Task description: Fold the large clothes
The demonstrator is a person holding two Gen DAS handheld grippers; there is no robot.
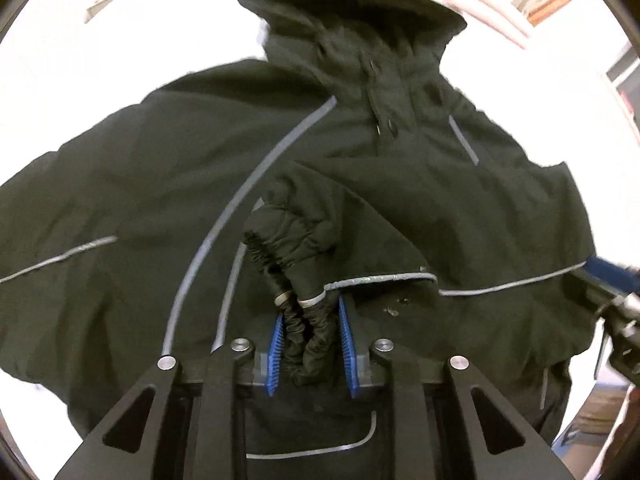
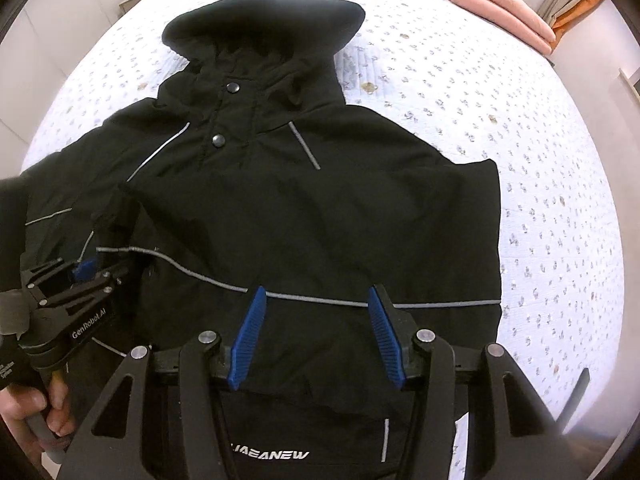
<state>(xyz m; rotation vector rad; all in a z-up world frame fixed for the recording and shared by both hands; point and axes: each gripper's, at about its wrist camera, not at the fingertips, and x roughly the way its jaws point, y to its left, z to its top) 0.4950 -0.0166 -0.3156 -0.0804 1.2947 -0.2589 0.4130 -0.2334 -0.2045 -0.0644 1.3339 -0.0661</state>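
- Jacket (image 2: 320, 208), black with a hood (image 2: 264, 28) and thin grey reflective stripes, lies front-up on a bed (image 2: 520, 140) covered by a white quilt with small printed specks; its hood points toward the far end of the bed
- two round snap buttons (image 2: 218, 141) sit on the collar flap below the hood; white lettering shows on the hem near the right wrist camera
- one sleeve (image 1: 360, 208) is folded across the chest, its grey stripe running along the lower edge of the fold
- left gripper (image 1: 311, 350) is clamped on the gathered elastic cuff (image 1: 300, 292) of that sleeve, the bunched cuff pinched between the blue pads (image 1: 346, 344); in the right wrist view this gripper sits at the jacket's left side with a bare hand (image 2: 36, 412) around its handle
- right gripper (image 2: 318, 336) hangs above the lower front of the jacket with its blue pads (image 2: 248, 340) spread wide apart and nothing between them; whether the tips touch the cloth I cannot tell
- folded pink blanket (image 2: 492, 4) lies at the far corner of the bed, well apart from the jacket
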